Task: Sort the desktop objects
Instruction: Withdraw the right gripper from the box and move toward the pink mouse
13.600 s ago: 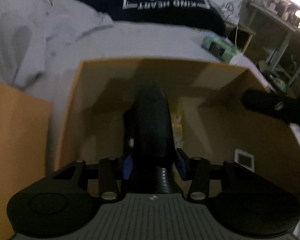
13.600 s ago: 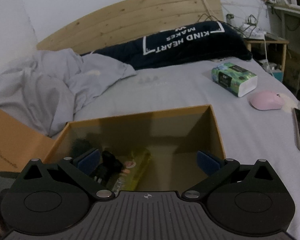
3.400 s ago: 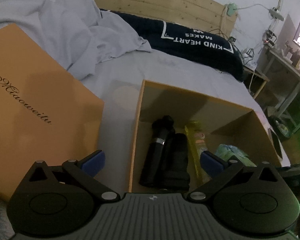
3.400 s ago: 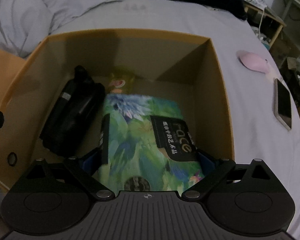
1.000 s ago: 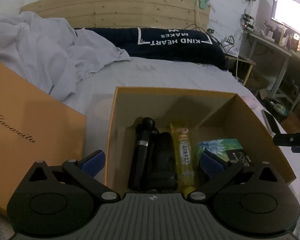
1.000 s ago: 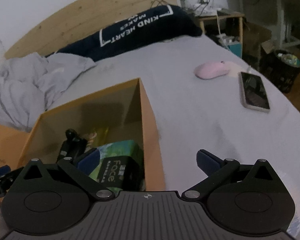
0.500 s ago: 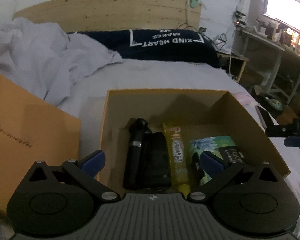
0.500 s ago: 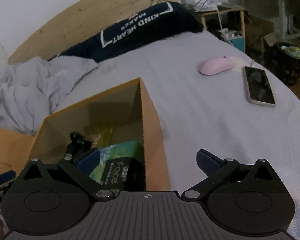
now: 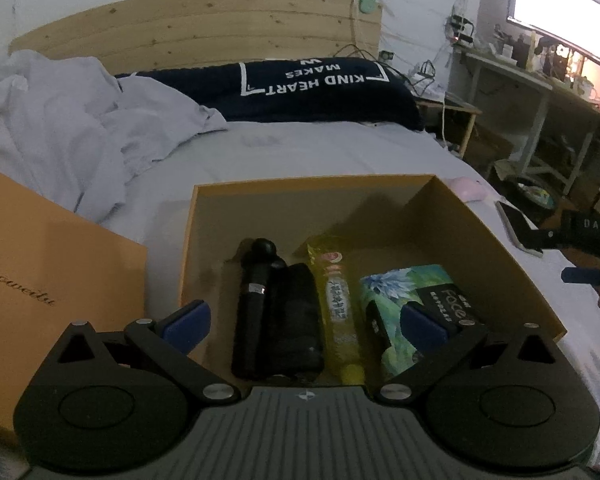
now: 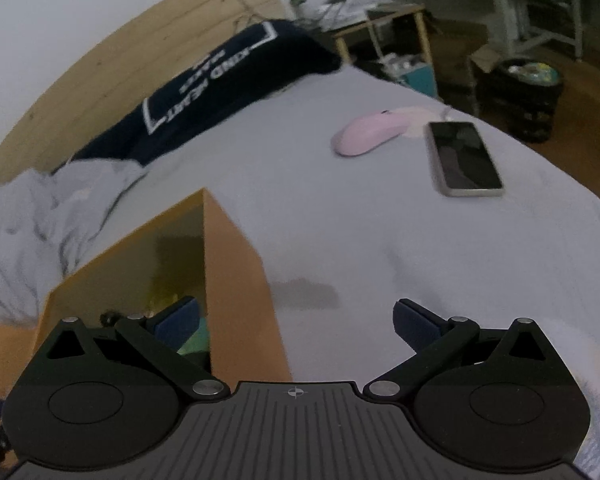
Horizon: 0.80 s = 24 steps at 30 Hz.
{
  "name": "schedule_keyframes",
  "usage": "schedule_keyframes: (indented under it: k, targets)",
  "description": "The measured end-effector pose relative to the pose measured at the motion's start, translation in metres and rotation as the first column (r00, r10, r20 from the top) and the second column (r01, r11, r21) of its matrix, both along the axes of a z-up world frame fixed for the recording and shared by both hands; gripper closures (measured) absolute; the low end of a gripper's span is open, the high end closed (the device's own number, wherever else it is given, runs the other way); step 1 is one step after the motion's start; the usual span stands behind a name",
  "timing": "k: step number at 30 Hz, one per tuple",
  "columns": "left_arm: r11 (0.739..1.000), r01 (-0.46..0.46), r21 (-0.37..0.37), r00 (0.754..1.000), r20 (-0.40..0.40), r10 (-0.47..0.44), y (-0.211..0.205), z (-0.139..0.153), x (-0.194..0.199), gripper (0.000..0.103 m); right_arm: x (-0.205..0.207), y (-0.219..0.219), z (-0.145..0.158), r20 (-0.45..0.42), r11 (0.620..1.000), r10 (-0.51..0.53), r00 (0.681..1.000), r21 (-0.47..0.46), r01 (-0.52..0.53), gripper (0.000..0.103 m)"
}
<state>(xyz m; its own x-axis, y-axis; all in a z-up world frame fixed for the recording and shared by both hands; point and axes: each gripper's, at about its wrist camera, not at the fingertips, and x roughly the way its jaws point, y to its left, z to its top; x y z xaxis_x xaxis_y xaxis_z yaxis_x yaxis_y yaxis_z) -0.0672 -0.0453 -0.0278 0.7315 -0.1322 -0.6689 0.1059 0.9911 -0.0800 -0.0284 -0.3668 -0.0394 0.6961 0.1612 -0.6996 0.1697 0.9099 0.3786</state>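
Observation:
An open orange box sits on the bed. Inside lie a black rod-shaped device, a black bundle, a yellow packet and a green tissue pack. My left gripper hangs open over the box's near edge, holding nothing. My right gripper is open and empty above the box's right wall and the sheet. A pink mouse and a phone lie on the sheet ahead of it, to the right. The right gripper's arm shows at the left view's right edge.
The orange box lid lies left of the box. A crumpled grey blanket and a dark pillow lie toward the wooden headboard. A desk with a monitor and a bin stand beside the bed.
The right gripper has swung right, away from the box, so the mouse and phone now sit closer ahead. The left gripper has shifted slightly; the box contents are unchanged.

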Motion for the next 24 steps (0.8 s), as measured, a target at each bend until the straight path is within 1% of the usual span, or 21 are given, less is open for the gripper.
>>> schedule_keyframes:
  k: [4,7,9,13,16,19,20,21,23,24]
  targets:
    - [1.000,0.001,0.009,1.000,0.012,-0.002,-0.002,0.002,-0.002,0.000,-0.002,-0.004,0.001,0.022,1.000,-0.020,1.000,-0.002,0.020,0.000]
    - [1.000,-0.004,0.008,1.000,0.024,0.004,-0.003,0.005,-0.004,0.000,-0.004,-0.012,0.003,0.028,0.997,-0.066,0.997,0.049,0.065,0.000]
    - [1.000,-0.009,-0.008,0.999,0.035,0.009,-0.003,0.009,-0.004,0.000,-0.004,-0.017,0.005,0.031,0.992,-0.100,0.994,0.083,0.097,0.000]
    - [1.000,-0.014,-0.022,0.997,0.077,0.016,-0.005,0.020,-0.005,0.000,0.001,-0.028,0.014,0.046,0.983,-0.154,0.987,0.104,0.148,0.000]
    - [0.998,-0.047,-0.043,0.994,0.094,0.051,-0.005,0.026,0.003,0.000,0.013,-0.038,0.018,0.055,0.975,-0.186,0.981,0.130,0.178,0.000]
    - [0.993,-0.092,-0.077,0.990,0.097,0.100,-0.010,0.032,0.016,0.000,0.033,-0.049,0.018,0.045,0.967,-0.229,0.972,0.121,0.222,0.000]
    - [0.993,-0.083,-0.085,0.991,0.101,0.092,-0.014,0.033,0.020,0.000,0.042,-0.054,0.017,0.034,0.962,-0.250,0.968,0.124,0.245,0.000]
    - [0.993,-0.074,-0.091,0.991,0.106,0.084,-0.017,0.034,0.024,0.000,0.051,-0.060,0.014,0.014,0.952,-0.277,0.961,0.141,0.272,0.000]
    - [0.995,-0.060,-0.073,0.989,0.127,0.069,-0.024,0.035,0.032,0.000,0.070,-0.070,0.008,-0.035,0.930,-0.312,0.949,0.190,0.313,0.000]
    - [0.996,-0.065,-0.057,0.988,0.133,0.072,-0.026,0.034,0.036,0.000,0.083,-0.075,0.004,-0.070,0.920,-0.314,0.947,0.222,0.322,0.000]
